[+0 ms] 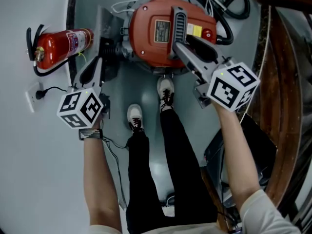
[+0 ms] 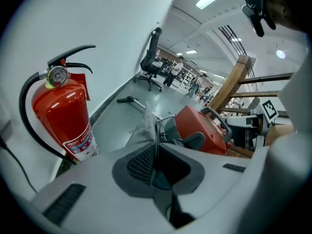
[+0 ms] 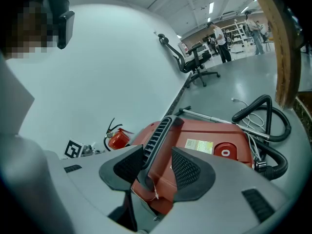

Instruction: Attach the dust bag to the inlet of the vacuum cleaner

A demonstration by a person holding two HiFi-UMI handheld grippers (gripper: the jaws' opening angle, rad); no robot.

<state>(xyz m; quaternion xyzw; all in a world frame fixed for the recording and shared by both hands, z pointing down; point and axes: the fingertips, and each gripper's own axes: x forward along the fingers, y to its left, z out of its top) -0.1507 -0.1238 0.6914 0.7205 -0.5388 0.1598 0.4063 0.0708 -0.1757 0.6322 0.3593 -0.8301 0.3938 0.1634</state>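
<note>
The red vacuum cleaner (image 1: 156, 38) stands on the floor ahead of my feet, with a grey ribbed handle (image 1: 179, 26) on top. My right gripper (image 1: 187, 50) is open, and its jaws stand astride that handle (image 3: 155, 140); the left pad (image 3: 127, 164) is close against it and a gap shows on the other side. The grey dust bag (image 1: 106, 38) hangs left of the vacuum. My left gripper (image 1: 93, 68) is shut on its thin edge (image 2: 155, 147); grey fabric (image 2: 143, 128) rises beyond the jaws. The inlet itself is not visible.
A red fire extinguisher (image 1: 61, 45) stands by the white wall at left, with a plugged wall socket (image 1: 35, 95) nearby. A black hose (image 3: 265, 116) and cables lie behind the vacuum. A wooden frame (image 1: 287, 82) runs along the right. An office chair (image 2: 152, 57) is far off.
</note>
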